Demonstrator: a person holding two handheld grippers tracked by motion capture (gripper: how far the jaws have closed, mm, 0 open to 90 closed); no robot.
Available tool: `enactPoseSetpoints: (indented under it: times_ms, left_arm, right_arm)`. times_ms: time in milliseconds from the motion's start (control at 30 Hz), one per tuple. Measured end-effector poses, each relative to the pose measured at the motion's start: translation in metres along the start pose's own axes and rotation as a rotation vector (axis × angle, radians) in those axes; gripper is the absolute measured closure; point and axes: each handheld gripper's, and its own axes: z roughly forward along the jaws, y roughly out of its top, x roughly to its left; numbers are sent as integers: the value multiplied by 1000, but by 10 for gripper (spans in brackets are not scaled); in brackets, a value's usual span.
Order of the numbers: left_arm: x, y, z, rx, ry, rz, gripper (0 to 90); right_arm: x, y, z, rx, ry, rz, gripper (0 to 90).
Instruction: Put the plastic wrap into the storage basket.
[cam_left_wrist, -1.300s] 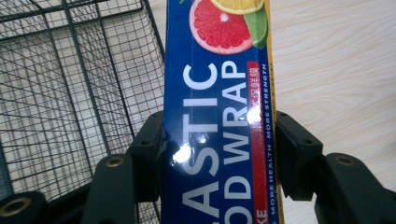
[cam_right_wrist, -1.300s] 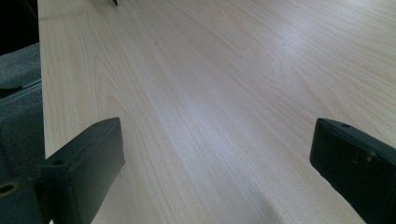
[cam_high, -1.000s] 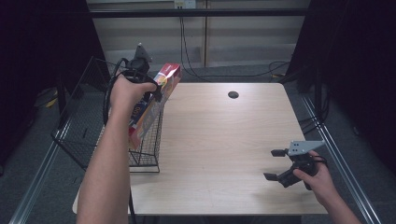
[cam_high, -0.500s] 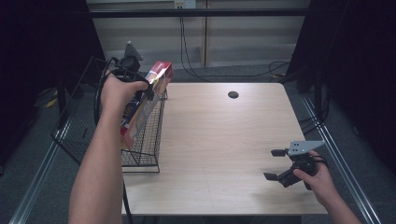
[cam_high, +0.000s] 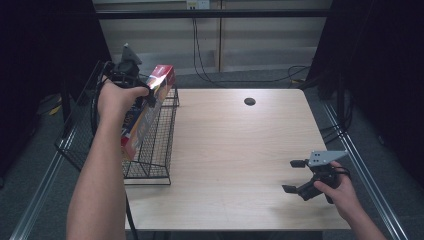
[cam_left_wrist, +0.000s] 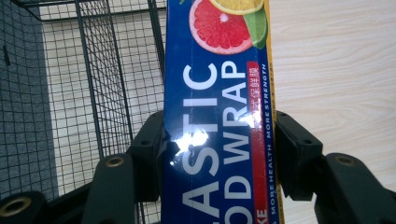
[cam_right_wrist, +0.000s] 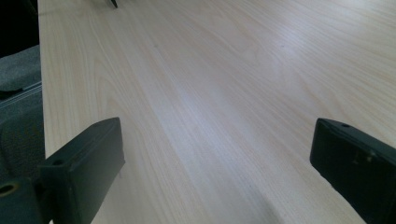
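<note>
A long blue and red box of plastic food wrap (cam_high: 147, 107) hangs slanted over the right wall of a black wire basket (cam_high: 155, 150) at the table's left edge. My left gripper (cam_high: 145, 95) is shut on the box, its upper end. In the left gripper view the box (cam_left_wrist: 219, 116) runs up between the two black jaws, which press its sides, with the basket mesh (cam_left_wrist: 93, 93) behind. My right gripper (cam_high: 295, 176) stands open low over the wooden table (cam_high: 240, 145) near its front right corner. Nothing lies between its jaws in the right gripper view, where my right gripper (cam_right_wrist: 215, 172) faces bare wood (cam_right_wrist: 196, 70).
A dark round hole (cam_high: 249, 101) sits near the table's far edge. Cables (cam_high: 210, 60) trail on the grey floor behind the table. Metal rails (cam_high: 360, 165) run along both sides of the table. Dark curtains close off left and right.
My left gripper has carried the box leftward and lower, from above the basket's right wall toward the inside of the basket. The right gripper has stayed in place.
</note>
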Motion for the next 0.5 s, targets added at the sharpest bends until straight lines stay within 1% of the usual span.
enactPoseSetpoints:
  times_ms: [200, 267, 367, 500]
  left_arm:
    - [3, -1, -4, 0, 2, -6, 444]
    - [4, -1, -5, 1, 5, -2, 445]
    - [8, -2, -9, -5, 13, -14, 445]
    - [11, -3, -11, -11, 22, -20, 445]
  right_arm:
    - [0, 0, 0, -1, 3, 2, 27]
    - [0, 0, 0, -1, 1, 0, 27]
    - [0, 0, 0, -3, 0, 1, 27]
    - [0, 0, 0, -1, 1, 2, 27]
